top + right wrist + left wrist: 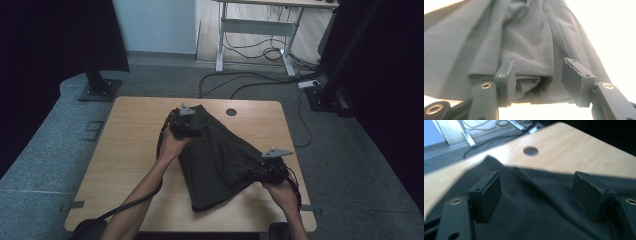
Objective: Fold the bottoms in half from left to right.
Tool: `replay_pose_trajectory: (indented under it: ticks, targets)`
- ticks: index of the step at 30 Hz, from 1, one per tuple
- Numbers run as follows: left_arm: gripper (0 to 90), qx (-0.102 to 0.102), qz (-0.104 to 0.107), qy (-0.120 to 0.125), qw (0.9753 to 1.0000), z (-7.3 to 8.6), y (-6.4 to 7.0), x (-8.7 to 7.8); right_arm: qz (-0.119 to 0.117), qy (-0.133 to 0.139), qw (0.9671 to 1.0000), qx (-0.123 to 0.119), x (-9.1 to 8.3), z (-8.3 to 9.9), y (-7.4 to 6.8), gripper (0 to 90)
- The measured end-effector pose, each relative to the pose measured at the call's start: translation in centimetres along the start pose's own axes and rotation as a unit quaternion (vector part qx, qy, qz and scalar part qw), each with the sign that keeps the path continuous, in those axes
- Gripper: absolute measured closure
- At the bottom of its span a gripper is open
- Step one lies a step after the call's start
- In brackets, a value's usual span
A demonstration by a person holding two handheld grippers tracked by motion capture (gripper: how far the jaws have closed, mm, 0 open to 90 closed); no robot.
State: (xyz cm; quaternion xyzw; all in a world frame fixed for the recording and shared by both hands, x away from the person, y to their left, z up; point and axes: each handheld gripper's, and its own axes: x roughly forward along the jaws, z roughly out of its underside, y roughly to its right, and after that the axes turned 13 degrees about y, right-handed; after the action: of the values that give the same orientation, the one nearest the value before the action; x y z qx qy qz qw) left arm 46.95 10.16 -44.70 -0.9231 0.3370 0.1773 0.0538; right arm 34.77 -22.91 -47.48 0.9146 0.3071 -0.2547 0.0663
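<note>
Dark grey folded cloth garment [220, 160] spread mid-right on light wooden bench [120, 150], left claw [536, 192] wide open over far corner, right claw [536, 72] wide open astride near-right folded edge, gripping nothing.

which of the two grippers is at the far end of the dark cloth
The left gripper, at the dark green folded cloth's far end near the table's round hole; the right gripper is at its near-right edge.

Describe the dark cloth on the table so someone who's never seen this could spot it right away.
Find the light wooden table with a round hole near its far edge. The cloth lies across its middle, between the left gripper and the right gripper. It is a dark, folded, roughly triangular fabric, the single soft thing on the wood.
</note>
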Motion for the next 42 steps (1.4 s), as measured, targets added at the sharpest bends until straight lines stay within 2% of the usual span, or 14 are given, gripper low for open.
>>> replay_pose_trajectory:
  ticks: [4, 6, 9, 11, 13, 16, 18, 22, 24, 26, 30, 35, 39, 42]
  targets:
    - [18.6, 0.002, 0.019, -0.019, 0.9996, 2.8, 1.6, -2.1, -0.019, 0.009, 0.9997, -0.014, -0.7, -1.9, -1.5, 47.6]
    - [17.0, 0.007, 0.023, -0.031, 0.9992, 4.2, 2.6, -2.8, -0.045, 0.014, 0.9988, -0.015, -0.3, -2.7, -2.6, 52.8]
    - [15.5, 0.024, 0.021, -0.048, 0.9983, 6.2, 4.1, -3.6, -0.090, 0.007, 0.9956, -0.025, 1.6, -3.3, -4.7, 57.4]
    - [14.8, 0.043, 0.009, -0.061, 0.9972, 7.2, 4.8, -3.7, -0.100, -0.003, 0.9944, -0.033, 2.8, -3.2, -5.6, 57.3]
    - [14.7, 0.063, -0.001, -0.078, 0.9949, 8.5, 5.4, -3.6, -0.102, -0.015, 0.9938, -0.042, 4.6, -2.7, -6.4, 51.0]
    - [14.8, 0.071, -0.010, -0.098, 0.9926, 10.1, 5.5, -3.2, -0.076, -0.038, 0.9947, -0.057, 6.7, -1.6, -6.9, 41.1]
    - [14.8, 0.069, -0.014, -0.102, 0.9923, 11.0, 5.5, -2.9, -0.050, -0.052, 0.9953, -0.065, 7.8, -0.7, -6.7, 35.6]
    - [14.0, 0.035, -0.007, -0.085, 0.9958, 11.8, 5.0, -2.9, -0.023, -0.071, 0.9934, -0.087, 9.2, 0.9, -6.1, 36.4]
    - [13.9, 0.029, -0.004, -0.083, 0.9961, 11.9, 4.8, -2.9, -0.032, -0.063, 0.9950, -0.070, 9.0, 1.1, -6.0, 51.1]
    - [13.7, 0.028, -0.004, -0.086, 0.9959, 11.9, 4.8, -2.9, -0.023, -0.062, 0.9946, -0.079, 8.8, 1.0, -6.3, 68.6]
    - [13.9, 0.023, -0.008, -0.087, 0.9959, 11.9, 4.9, -2.9, -0.019, -0.058, 0.9951, -0.078, 8.0, 0.3, -6.3, 83.3]
    - [14.1, 0.022, -0.008, -0.088, 0.9958, 11.9, 4.9, -2.9, -0.023, -0.016, 0.9988, -0.040, 5.6, -1.8, -4.1, 84.4]
    - [14.2, 0.020, -0.009, -0.088, 0.9959, 12.0, 4.9, -2.9, 0.010, 0.014, 0.9994, -0.029, 3.4, -3.5, -1.6, 84.4]
    - [14.2, 0.018, -0.008, -0.089, 0.9959, 11.9, 4.8, -2.9, 0.039, 0.015, 0.9991, -0.011, 2.5, -4.0, 1.0, 84.0]
